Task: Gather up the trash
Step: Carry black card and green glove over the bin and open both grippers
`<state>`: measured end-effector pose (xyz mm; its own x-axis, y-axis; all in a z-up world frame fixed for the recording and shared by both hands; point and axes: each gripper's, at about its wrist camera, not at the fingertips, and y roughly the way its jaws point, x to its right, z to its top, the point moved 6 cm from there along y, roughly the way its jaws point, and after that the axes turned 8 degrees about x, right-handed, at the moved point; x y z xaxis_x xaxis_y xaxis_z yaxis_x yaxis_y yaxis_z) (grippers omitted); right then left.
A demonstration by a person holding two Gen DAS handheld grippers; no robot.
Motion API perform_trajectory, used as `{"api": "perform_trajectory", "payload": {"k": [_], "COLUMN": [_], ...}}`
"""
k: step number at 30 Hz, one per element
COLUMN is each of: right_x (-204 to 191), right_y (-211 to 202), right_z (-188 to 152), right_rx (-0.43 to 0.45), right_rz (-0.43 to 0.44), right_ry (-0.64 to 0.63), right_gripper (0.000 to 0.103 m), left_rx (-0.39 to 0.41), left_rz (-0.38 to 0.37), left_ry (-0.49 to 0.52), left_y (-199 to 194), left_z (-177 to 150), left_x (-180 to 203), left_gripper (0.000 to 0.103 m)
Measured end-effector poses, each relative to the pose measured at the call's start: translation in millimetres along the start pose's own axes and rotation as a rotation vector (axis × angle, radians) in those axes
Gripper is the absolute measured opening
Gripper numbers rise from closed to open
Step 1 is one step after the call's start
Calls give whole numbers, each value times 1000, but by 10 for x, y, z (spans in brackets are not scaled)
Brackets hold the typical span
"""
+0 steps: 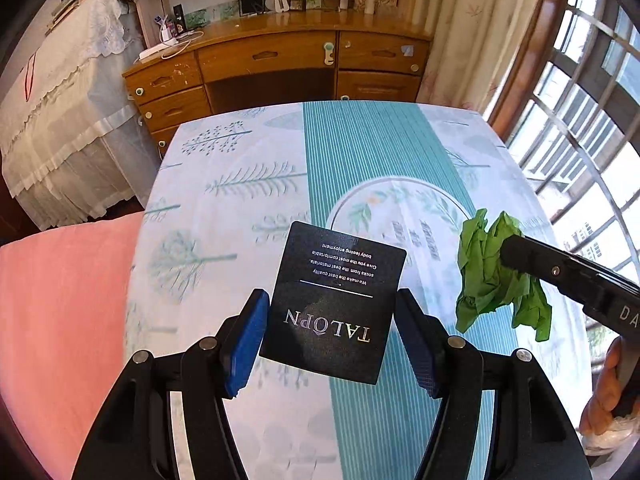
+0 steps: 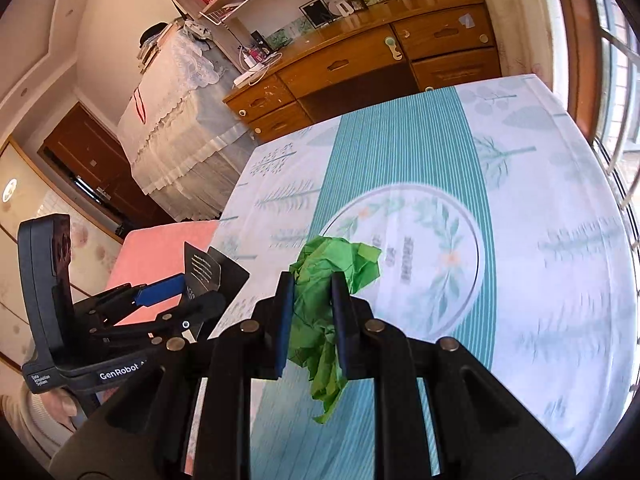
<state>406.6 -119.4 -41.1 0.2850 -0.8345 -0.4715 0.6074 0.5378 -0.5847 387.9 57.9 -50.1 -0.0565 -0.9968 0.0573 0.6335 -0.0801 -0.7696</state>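
Sunlit bedroom, daylight from the right

A wooden desk (image 1: 276,60) with drawers stands beyond the bench's (image 1: 224,208) far edge; barred window (image 1: 580,128) and curtain (image 1: 472,20) right, lace-covered furniture (image 1: 68,120) left

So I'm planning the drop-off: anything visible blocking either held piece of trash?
Nothing visible. The left gripper holds the black printed card, the right gripper the crumpled green paper, above the patterned tablecloth. No bin shows.

"TALOPN" on black card (image 1: 334,304), "GenRobot" on left tool's (image 2: 188,300) body, perhaps "Data Acquisition System"

Bright window (image 1: 580,128) daylight, fisheye-warped, blurred edges
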Motion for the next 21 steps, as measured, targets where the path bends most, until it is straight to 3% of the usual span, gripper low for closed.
{"api": "perform_trajectory", "payload": {"k": [13,21], "right_x": [-1149,-1466], "right_y": [-1676,-2255], "right_z": [-1660,-2515], "right_rx": [148,98], "right_rz": [-78,-127], "right_ry": [49,58], "right_gripper": [16,16], "left_rx": [114,54], "left_rz": [-68,-122], "left_ry": [109,115], "left_y": [-1874,-2370], "left_z": [-1527,-2344], "left_x": [-73,94], "left_gripper": [64,64]}}
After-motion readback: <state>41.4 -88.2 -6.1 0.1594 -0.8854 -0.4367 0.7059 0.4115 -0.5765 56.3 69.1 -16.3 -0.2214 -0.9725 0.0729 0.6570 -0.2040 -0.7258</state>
